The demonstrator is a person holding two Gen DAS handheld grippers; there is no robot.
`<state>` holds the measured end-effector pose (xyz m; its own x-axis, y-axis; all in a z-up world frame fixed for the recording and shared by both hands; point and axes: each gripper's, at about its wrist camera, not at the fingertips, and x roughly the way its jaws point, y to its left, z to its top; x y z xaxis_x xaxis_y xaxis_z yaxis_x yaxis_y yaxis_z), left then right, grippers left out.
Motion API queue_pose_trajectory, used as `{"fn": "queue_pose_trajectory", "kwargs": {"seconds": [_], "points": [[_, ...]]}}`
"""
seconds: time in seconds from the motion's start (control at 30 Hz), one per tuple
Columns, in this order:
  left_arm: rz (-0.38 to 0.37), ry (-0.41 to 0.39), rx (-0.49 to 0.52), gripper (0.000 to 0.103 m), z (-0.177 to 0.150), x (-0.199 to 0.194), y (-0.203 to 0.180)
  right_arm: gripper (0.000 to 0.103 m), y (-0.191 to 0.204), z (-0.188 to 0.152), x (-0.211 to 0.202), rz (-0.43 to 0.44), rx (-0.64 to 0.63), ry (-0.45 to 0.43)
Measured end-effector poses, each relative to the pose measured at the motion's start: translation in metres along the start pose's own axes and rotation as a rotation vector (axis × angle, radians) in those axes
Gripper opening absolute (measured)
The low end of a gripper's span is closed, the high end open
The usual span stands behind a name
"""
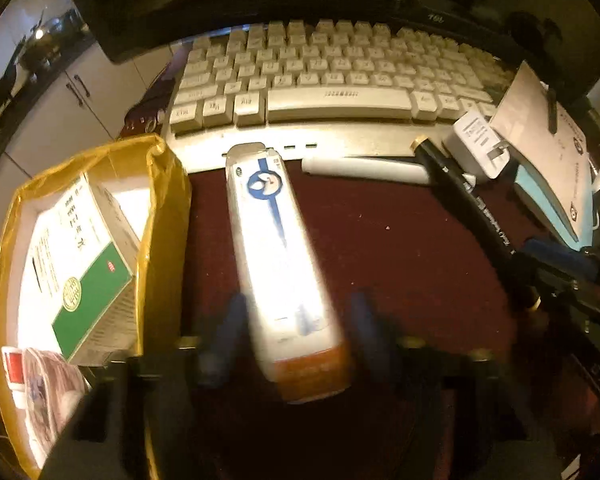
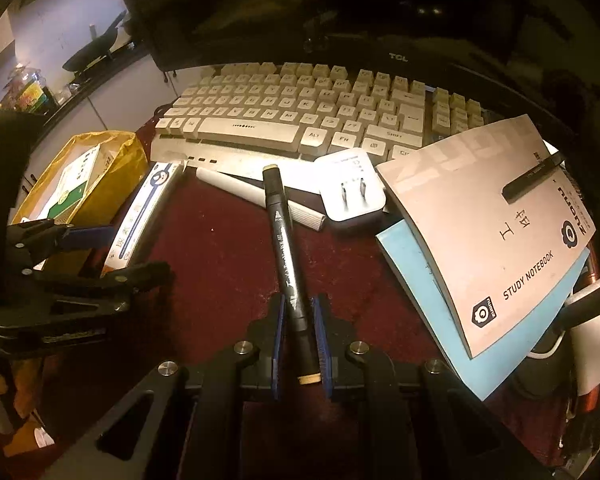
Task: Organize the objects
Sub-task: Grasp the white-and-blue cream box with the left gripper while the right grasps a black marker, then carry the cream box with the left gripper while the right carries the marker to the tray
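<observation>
dark red desk [image 2: 228, 248] under dim warm light, with a white keyboard [image 2: 284, 116] along its far edge below a black monitor.

the black marker [image 2: 286, 248] lies on the desk with its long axis running straight away from the right gripper [image 2: 300, 344], near end between the blue pads, far capped end pointing at the keyboard and resting over a white marker [image 2: 260, 194]. the right gripper is clenched on the marker's near end, the pads touching both sides.

the long white toothpaste box [image 1: 276, 248] lies the same way for the left gripper [image 1: 296, 332]: lengthwise between its fingers, orange end nearest, far end touching the keyboard's front edge. the blue pads stand apart from the box on either side, so the left gripper looks released around it rather than gripping, though motion blur softens this.

just left of the box sits the yellow-lined open box [image 1: 160, 200], already holding a green-and-white carton [image 1: 84, 256]. judged from this, the left gripper is the nearer one to that container, a short sideways carry away.

a white charger plug [image 2: 350, 190] and a study notebook [image 2: 500, 232] lie to the right, the plug just beside the notebook.
</observation>
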<state>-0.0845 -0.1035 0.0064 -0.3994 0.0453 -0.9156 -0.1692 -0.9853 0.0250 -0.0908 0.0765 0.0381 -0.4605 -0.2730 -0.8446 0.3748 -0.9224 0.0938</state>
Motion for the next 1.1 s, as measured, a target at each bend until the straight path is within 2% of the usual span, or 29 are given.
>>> {"fn": "queue_pose_trajectory", "kwargs": {"seconds": [0.1,0.3,0.4,0.57,0.63,0.7,0.73,0.83,0.93,1.0,1.1], "points": [[-0.032,0.023,0.002,0.035,-0.004,-0.004,0.0,0.017,-0.001,0.001,0.002,0.004,0.002,-0.004],[-0.131,0.068,0.038,0.033,-0.041,-0.021,-0.007,0.026,0.003,0.008,0.013,0.031,0.007,-0.011],[-0.162,0.09,0.074,0.031,-0.057,-0.029,-0.012,0.026,0.007,0.01,0.021,0.019,-0.003,-0.007],[-0.134,0.074,0.061,0.032,-0.047,-0.026,-0.009,0.021,0.01,0.007,0.025,-0.02,-0.007,-0.01],[-0.137,0.071,0.053,0.037,-0.04,-0.025,-0.011,0.018,0.01,0.004,0.023,-0.013,-0.008,-0.001],[-0.14,0.066,0.047,0.053,-0.038,-0.025,-0.014,0.017,0.01,-0.001,0.019,-0.01,-0.006,0.009],[-0.141,0.066,0.044,0.056,-0.038,-0.023,-0.018,0.017,0.009,-0.004,0.017,-0.008,-0.002,0.011],[-0.127,0.057,0.051,0.059,-0.033,-0.016,-0.026,0.017,0.008,-0.012,0.012,0.0,0.007,0.013],[-0.062,0.032,0.087,0.057,-0.032,-0.013,-0.032,0.017,0.01,-0.018,0.008,-0.004,0.007,0.011],[-0.053,0.016,0.105,0.036,-0.035,-0.015,-0.035,0.017,0.01,-0.02,0.006,-0.005,0.008,0.011],[-0.058,0.02,0.116,0.033,-0.038,-0.018,-0.036,0.017,0.011,-0.021,0.006,-0.005,0.018,0.009]]}}
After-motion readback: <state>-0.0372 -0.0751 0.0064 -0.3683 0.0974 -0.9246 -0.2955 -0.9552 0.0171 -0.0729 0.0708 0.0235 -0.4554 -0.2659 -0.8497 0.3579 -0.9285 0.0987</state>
